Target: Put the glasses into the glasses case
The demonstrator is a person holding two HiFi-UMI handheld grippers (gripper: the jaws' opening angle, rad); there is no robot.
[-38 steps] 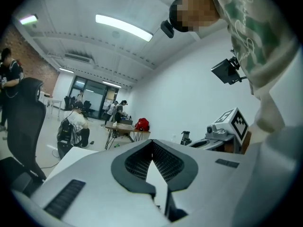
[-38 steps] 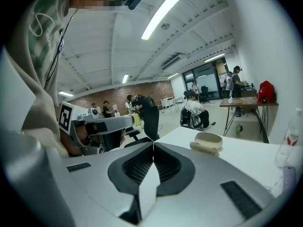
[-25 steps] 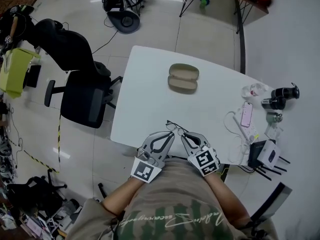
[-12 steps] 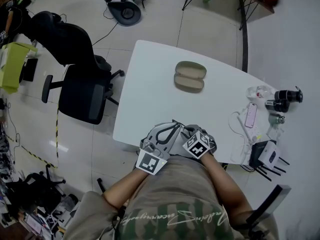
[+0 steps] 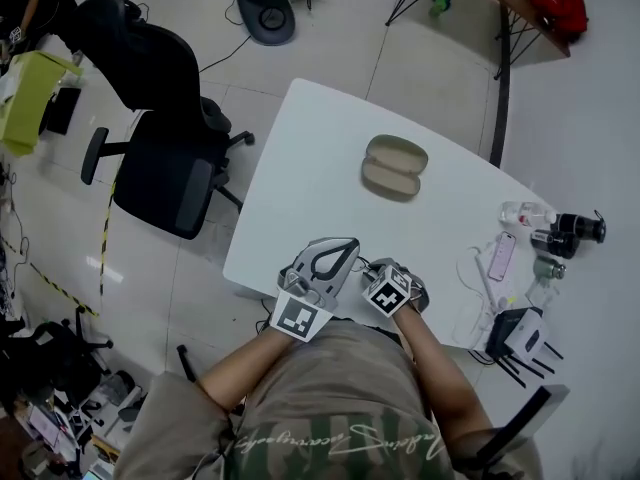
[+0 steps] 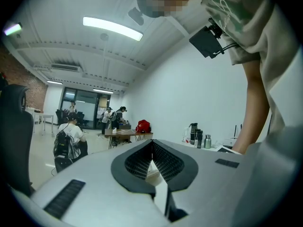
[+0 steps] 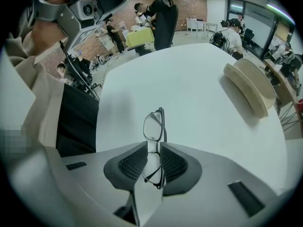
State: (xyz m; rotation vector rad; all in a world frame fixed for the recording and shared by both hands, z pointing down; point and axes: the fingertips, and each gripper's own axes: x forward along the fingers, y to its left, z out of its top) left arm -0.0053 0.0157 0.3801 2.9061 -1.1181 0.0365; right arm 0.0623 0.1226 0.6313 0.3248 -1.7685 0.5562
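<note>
The right gripper (image 7: 153, 148) is closed on the glasses (image 7: 152, 126), pinching them at the middle of the frame. One lens stands out past the tips and the other sits back between the jaws, so the frame's long axis runs straight along the gripper's own line. The left gripper (image 6: 152, 156) is closed too, with nothing between its jaws. It is tilted up toward the room rather than down at the desk (image 5: 300, 188), and in the head view it sits just beside the right one at the near edge. Farther out, the glasses case (image 5: 394, 166) lies open in the middle of the desk, well apart from both grippers. It is straight ahead of the person and a little to the right, so the right gripper is both the loaded one and the nearer one. From the right gripper view the case sits ahead and off to the right, its two halves spread. Its long axis runs roughly across the person's front, which is crosswise to the way the glasses now point. The carry will probably need a reach forward plus a turn of the wrist to bring the frame in line with the open half of the case.
</note>
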